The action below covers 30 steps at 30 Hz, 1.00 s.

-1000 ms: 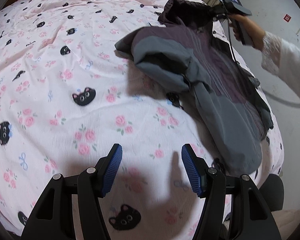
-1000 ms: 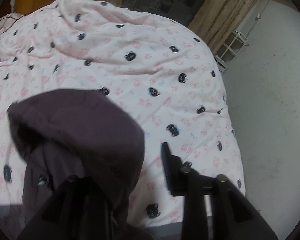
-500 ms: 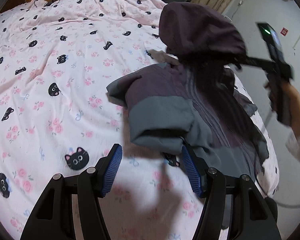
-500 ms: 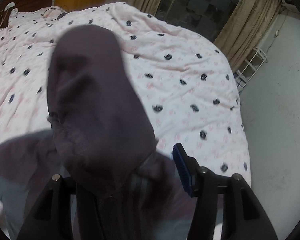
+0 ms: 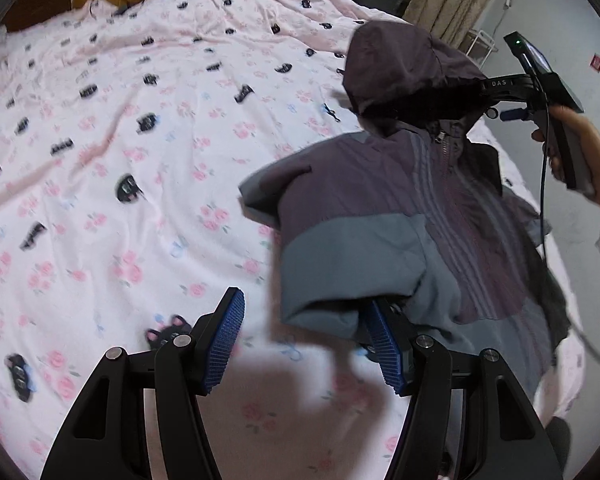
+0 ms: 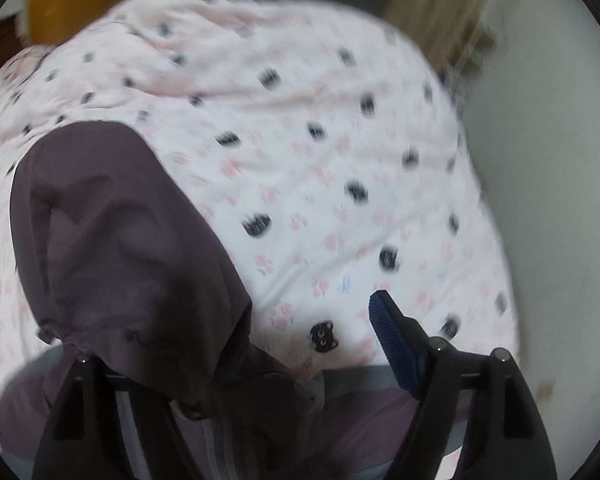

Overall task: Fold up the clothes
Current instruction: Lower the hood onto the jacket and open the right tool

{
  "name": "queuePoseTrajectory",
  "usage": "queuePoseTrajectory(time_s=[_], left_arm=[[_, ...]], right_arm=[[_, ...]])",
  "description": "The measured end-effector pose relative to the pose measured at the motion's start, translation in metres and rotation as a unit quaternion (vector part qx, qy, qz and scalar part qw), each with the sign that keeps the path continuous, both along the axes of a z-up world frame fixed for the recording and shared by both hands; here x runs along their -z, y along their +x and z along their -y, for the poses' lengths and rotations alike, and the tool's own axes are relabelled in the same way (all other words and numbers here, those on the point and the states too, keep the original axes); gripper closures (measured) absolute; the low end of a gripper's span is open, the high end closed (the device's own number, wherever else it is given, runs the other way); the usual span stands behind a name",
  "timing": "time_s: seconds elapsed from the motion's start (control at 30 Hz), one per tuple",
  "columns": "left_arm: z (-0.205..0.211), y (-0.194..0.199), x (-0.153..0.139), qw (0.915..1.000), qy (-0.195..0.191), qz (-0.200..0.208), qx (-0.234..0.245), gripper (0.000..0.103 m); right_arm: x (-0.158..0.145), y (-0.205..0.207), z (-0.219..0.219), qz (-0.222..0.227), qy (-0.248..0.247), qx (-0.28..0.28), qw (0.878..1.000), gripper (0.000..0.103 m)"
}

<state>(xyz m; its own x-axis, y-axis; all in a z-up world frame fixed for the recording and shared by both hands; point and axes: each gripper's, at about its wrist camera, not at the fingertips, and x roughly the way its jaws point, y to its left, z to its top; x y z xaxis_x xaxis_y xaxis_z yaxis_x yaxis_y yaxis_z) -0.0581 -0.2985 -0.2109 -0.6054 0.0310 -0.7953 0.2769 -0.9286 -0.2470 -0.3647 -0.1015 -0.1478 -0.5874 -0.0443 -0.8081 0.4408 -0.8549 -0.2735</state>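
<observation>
A pink bedspread printed with black cat faces and roses covers the whole bed, wrinkled toward its far side. On its right portion, close to the bed's edge, lies a purple and grey hooded jacket, front up, with pale stripes running beside its zipper. One grey-cuffed sleeve is folded across the chest and ends just in front of the left gripper's right finger.

The jacket's hood is lifted off the bedspread — it drapes over the left finger of the right gripper, whose fingers stand wide apart; only the blue-padded right finger shows clearly there, the other being buried under purple fabric. Whether anything is actually pinched I cannot tell. The right-wrist view is blurred.

The left gripper hovers low over the bedspread, released, its blue ribbed pads spread with nothing between them.
</observation>
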Motion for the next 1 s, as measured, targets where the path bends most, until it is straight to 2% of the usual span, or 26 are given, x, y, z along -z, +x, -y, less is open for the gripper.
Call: queuePoseTrajectory(time_s=[0.07, 0.27, 0.4, 0.43, 0.47, 0.5, 0.53, 0.73, 0.8, 0.87, 0.9, 1.0], left_arm=[[0.001, -0.001, -0.003, 0.9999, -0.016, 0.000, -0.005, 0.046], [0.008, -0.012, 0.000, 0.9995, -0.027, 0.008, -0.017, 0.046], [0.005, -0.014, 0.001, 0.9992, -0.034, -0.004, -0.020, 0.047], [0.004, -0.014, 0.001, 0.9993, -0.033, -0.006, -0.019, 0.052], [0.004, -0.015, 0.002, 0.9994, -0.030, -0.009, -0.016, 0.061], [0.003, -0.016, 0.003, 0.9995, -0.030, -0.006, -0.012, 0.081], [0.002, -0.017, 0.004, 0.9995, -0.029, -0.003, -0.009, 0.092], [0.001, -0.011, -0.002, 0.9993, -0.033, -0.015, -0.001, 0.099], [0.002, -0.008, -0.009, 0.9988, -0.045, -0.019, 0.003, 0.099], [0.003, -0.007, -0.019, 0.9967, -0.078, -0.022, 0.007, 0.100], [0.002, -0.006, -0.028, 0.9938, -0.108, -0.024, 0.011, 0.100], [-0.004, -0.003, -0.047, 0.9774, -0.208, -0.028, 0.028, 0.100]], right_arm=[[0.006, -0.014, -0.006, 0.019, 0.001, 0.015, 1.000, 0.023], [0.022, -0.055, -0.025, 0.075, 0.004, 0.061, 0.995, 0.023], [0.010, -0.052, -0.036, 0.095, -0.095, 0.028, 0.990, 0.023], [0.006, -0.052, -0.035, 0.094, -0.108, 0.023, 0.989, 0.023], [0.001, -0.049, -0.033, 0.092, -0.122, 0.014, 0.988, 0.023], [-0.005, -0.045, -0.032, 0.089, -0.137, 0.005, 0.987, 0.023], [-0.011, -0.041, -0.030, 0.083, -0.142, -0.002, 0.986, 0.023], [-0.041, -0.014, -0.023, 0.055, -0.149, -0.036, 0.987, 0.023], [-0.051, 0.002, -0.025, 0.043, -0.147, -0.047, 0.987, 0.023], [-0.058, 0.021, -0.029, 0.036, -0.148, -0.058, 0.987, 0.023], [-0.061, 0.033, -0.031, 0.033, -0.144, -0.063, 0.987, 0.023], [-0.062, 0.067, -0.040, 0.035, -0.137, -0.080, 0.987, 0.023]])
